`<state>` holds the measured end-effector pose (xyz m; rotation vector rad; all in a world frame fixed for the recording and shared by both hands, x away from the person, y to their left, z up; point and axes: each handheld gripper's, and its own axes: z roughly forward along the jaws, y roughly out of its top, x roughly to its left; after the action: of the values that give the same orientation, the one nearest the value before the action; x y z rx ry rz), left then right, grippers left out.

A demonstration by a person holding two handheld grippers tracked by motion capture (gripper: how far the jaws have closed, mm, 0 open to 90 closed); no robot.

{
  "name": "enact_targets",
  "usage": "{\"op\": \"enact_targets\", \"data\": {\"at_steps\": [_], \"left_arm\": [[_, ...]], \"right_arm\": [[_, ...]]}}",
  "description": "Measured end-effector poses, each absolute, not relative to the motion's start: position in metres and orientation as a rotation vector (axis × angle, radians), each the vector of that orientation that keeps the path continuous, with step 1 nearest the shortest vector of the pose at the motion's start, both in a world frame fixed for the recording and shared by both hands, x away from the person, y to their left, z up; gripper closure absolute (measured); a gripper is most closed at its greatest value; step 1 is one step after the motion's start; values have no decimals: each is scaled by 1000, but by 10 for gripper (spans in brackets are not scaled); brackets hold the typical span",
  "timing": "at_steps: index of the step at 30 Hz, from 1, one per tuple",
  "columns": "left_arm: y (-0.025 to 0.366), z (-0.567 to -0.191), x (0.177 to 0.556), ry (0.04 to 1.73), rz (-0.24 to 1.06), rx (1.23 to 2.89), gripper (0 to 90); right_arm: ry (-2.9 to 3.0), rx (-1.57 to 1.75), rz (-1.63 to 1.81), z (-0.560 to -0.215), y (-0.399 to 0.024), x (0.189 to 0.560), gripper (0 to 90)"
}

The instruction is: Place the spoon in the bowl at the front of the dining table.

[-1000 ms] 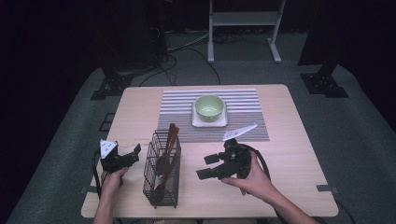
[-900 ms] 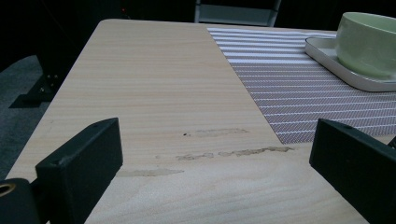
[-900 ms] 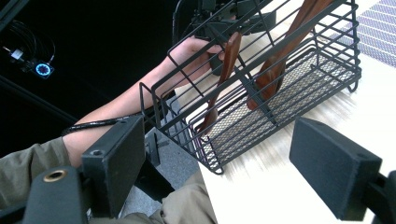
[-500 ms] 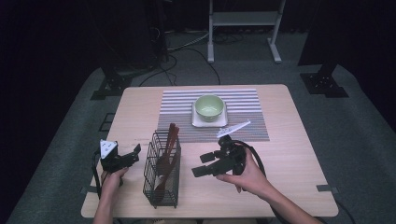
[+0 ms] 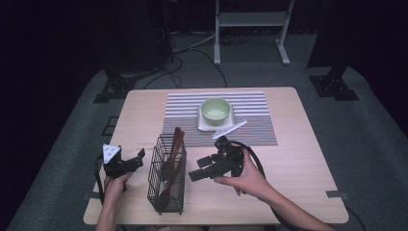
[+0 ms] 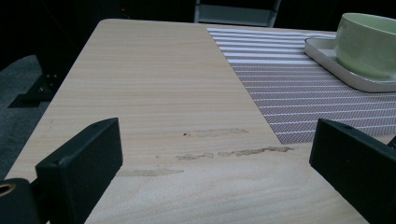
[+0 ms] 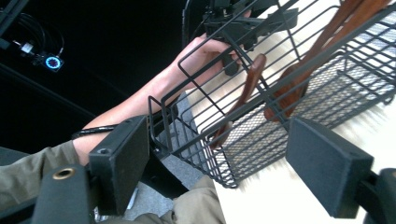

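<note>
Down at the bottom of the high view you're holding the right gripper (image 5: 202,169) just right of the black wire basket (image 5: 166,202), jaws pointing left at it and spread wide with nothing between them. In the right gripper view the basket (image 7: 280,116) is sitting across the middle of the frame, tipped by the camera's angle, and the jaws are framing its near end without touching it. The brown wooden utensils (image 5: 171,163) are leaning inside the basket, handles poking up past the rim; in the right gripper view the utensils (image 7: 299,79) are running toward the upper right. Over at lower left in the high view you're resting the left gripper (image 5: 132,161) near the table (image 5: 298,159) edge, just left of the basket, jaws also wide and gripping nothing. In the left gripper view those jaws are facing bare wood. Farther back, the striped placemat (image 5: 260,130) is lying across the middle of the table, and the green bowl (image 5: 215,109) is sitting on a small white tray (image 5: 202,126), with a white strip (image 5: 230,129) lying just in front of it.
</note>
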<state>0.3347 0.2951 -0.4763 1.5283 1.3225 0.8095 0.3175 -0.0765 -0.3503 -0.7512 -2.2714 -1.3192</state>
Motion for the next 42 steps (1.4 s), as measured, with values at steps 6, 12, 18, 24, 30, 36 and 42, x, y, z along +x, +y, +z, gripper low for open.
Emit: {"op": "enact_targets", "data": {"at_steps": [6, 12, 18, 24, 30, 36, 42], "left_arm": [[295, -476, 335, 1325, 810, 1528, 17], [295, -476, 334, 1323, 812, 1529, 17], [295, -476, 334, 1324, 810, 1527, 17], [295, -476, 334, 1322, 811, 1530, 16], [295, -476, 334, 1322, 812, 1529, 17], [295, -476, 334, 1322, 811, 1527, 17], [295, -476, 334, 1322, 810, 1527, 17]], "right_arm": [[-2278, -751, -1301, -349, -66, 321, 207], [-2277, -754, -1298, -347, -58, 326, 220], [-2286, -753, -1275, -348, -52, 330, 232], [-2286, -760, -1271, -346, -49, 332, 233], [-2302, -772, -1248, -348, -46, 335, 252], [-2317, -779, -1239, -348, -43, 337, 300], [-2315, -797, -1229, -350, -40, 340, 361]]}}
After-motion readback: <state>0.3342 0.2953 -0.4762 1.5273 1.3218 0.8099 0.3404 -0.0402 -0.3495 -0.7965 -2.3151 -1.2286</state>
